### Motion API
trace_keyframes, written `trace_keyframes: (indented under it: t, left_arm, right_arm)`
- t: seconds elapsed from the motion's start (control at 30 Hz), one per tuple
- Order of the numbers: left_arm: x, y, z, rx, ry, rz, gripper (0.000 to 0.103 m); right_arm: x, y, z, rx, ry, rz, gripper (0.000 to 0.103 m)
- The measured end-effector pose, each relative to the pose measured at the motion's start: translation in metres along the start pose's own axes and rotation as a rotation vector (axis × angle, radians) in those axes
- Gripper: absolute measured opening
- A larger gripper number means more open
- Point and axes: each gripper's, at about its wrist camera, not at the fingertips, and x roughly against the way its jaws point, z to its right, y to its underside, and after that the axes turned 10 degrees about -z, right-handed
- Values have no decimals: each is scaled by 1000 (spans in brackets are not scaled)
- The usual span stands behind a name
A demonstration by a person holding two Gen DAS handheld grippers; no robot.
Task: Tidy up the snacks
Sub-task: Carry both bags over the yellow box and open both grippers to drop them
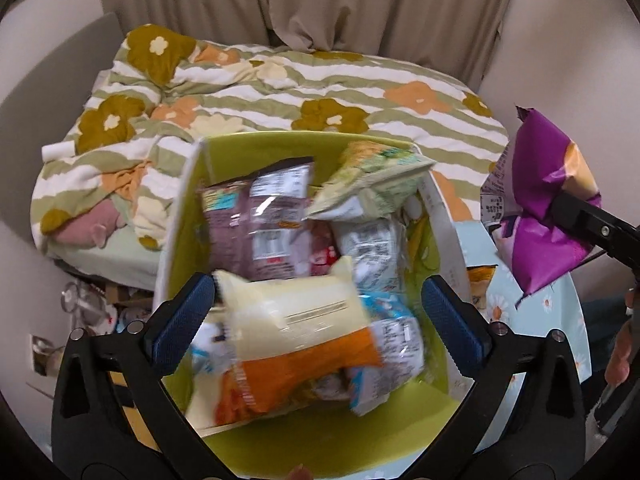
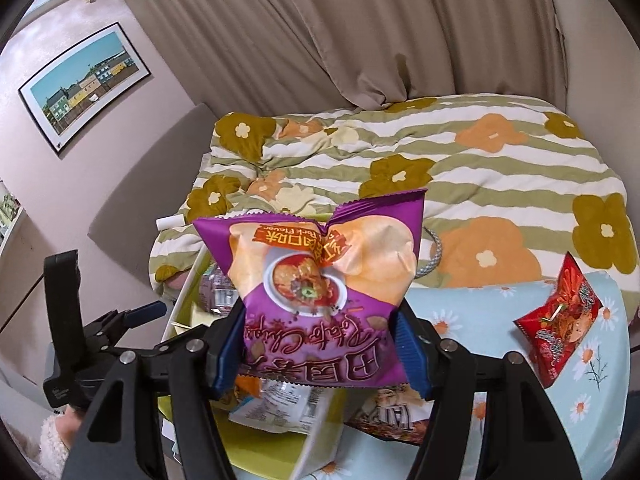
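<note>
Hanging over a lime-green, white-walled storage box (image 1: pixel 182 216), the left gripper (image 1: pixel 316 320) stands with its blue-padded jaws spread wide, a blurred cream-and-orange snack packet (image 1: pixel 304 344) lying loose between them on the heap inside, neither pad pressing it. The box sits on a pale blue daisy-print tablecloth (image 2: pixel 480 332), hard against a bed covered by a green-and-white striped quilt with orange and olive flowers (image 1: pixel 360 92); beige curtains (image 2: pixel 320 40) hang behind, and a framed picture of coloured houses (image 2: pixel 86 84) is fixed to the pink wall at left. The box is packed nearly to its rim with a brown-and-silver wrapper (image 1: pixel 260 224), a pale green pouch (image 1: pixel 372 176) and white-and-blue packs, leaving little free space inside; open cloth remains to its right. There, the right gripper (image 2: pixel 324 344) clamps a purple foil potato-chip bag printed with a bowl of stew (image 2: pixel 320 280) by its lower half, holding it upright in the air above the box's right edge. Further right, a red crinkled snack packet (image 2: pixel 560 316) lies alone on the cloth, well apart from the box.
</note>
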Motion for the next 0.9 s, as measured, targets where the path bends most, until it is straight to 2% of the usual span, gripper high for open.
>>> trace_keyframes:
  t: [0.27,0.43,0.5,0.57,0.73,0.9]
  left_arm:
    - [16,11,-35,35,-35,18,103]
    - [21,15,-53,58,-53,24,103]
    - [21,16,-59,64,-55,20,103]
    - [19,19,-63,70,-61,16,103]
    - [13,29,-69,77,-48,-10,103]
    - [12,32,-64,60,-33,-13,103]
  right_arm:
    - [-25,-10,-48,77,-34,-30,62]
    - [-45,-17,-64,78,-31,-61,63]
    - [-53,-16,-65,55,-12,-67,68]
    - [-57,-13,-64,39,4,-66,103]
    - [-53,1,-58,19,56,-26,103]
    - [-39,9,-51,1,74,12,103]
